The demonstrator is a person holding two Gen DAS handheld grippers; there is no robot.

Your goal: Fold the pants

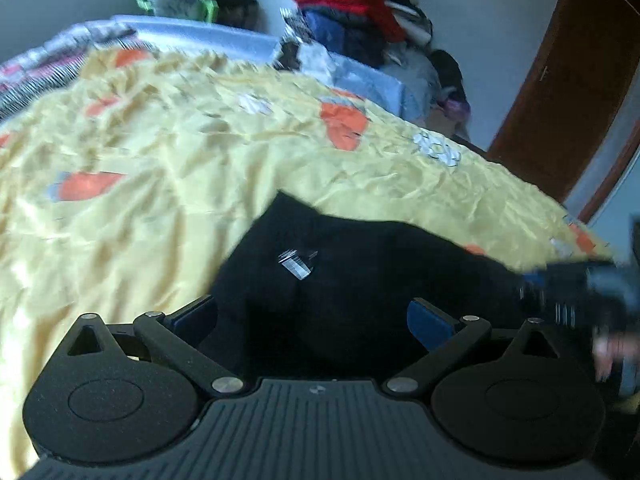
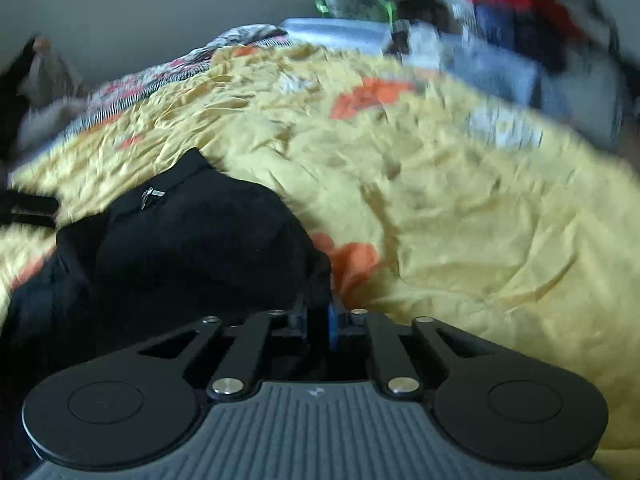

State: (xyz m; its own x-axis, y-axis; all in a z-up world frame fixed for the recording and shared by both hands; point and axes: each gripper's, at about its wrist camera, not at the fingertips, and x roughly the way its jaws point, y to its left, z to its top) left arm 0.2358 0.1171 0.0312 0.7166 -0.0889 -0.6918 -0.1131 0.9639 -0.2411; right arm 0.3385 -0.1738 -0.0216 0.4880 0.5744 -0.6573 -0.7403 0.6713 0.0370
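Black pants [image 1: 340, 264] lie bunched on a yellow bedspread [image 1: 160, 152], with a small white tag [image 1: 296, 266] showing on top. My left gripper [image 1: 312, 320] hangs open just over the near part of the pants, and its blue pads [image 1: 428, 322] stand wide apart with nothing pinched. In the right wrist view the pants [image 2: 192, 240] fill the lower left. My right gripper [image 2: 316, 316] is shut on their right-hand edge, where black cloth runs in between the pads. That gripper also shows blurred at the right edge of the left wrist view, with a hand [image 1: 612, 348] on it.
The bedspread [image 2: 460, 220] has orange patches and spreads far to the right. At the back are a tall pile of clothes [image 1: 352, 12] topped with red, a striped blanket [image 1: 52, 60] and a blue bed edge [image 1: 208, 36]. A brown door [image 1: 560, 88] stands at right.
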